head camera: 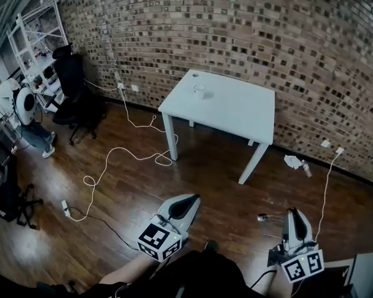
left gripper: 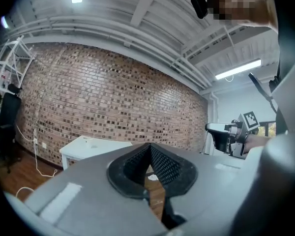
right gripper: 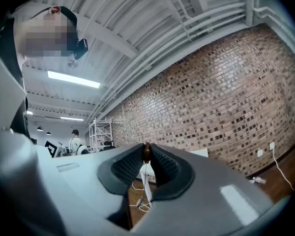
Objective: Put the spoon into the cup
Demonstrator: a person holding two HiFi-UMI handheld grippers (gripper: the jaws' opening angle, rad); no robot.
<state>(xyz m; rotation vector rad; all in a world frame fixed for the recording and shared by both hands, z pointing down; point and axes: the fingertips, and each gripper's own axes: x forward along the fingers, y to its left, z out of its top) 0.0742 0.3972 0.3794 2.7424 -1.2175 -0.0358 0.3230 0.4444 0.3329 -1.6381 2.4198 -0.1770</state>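
Observation:
A small white cup [head camera: 199, 91] stands near the far left corner of the white table [head camera: 236, 113], well ahead of both grippers. In the head view my right gripper [head camera: 291, 212] is low at the right, shut on a metal spoon [head camera: 265, 216] that sticks out sideways to the left. In the right gripper view the spoon [right gripper: 146, 153] shows as a brown end pinched between the pads at the right gripper's [right gripper: 146, 149] tips. My left gripper [head camera: 192, 198] is held low at centre. The left gripper's [left gripper: 150, 147] jaws meet at the tips with nothing between them.
White cables [head camera: 105, 163] snake over the wooden floor left of the table. A black office chair [head camera: 74, 92], a white shelf [head camera: 37, 36] and a person [head camera: 12, 107] are at the far left. Small white items [head camera: 293, 161] lie by the brick wall.

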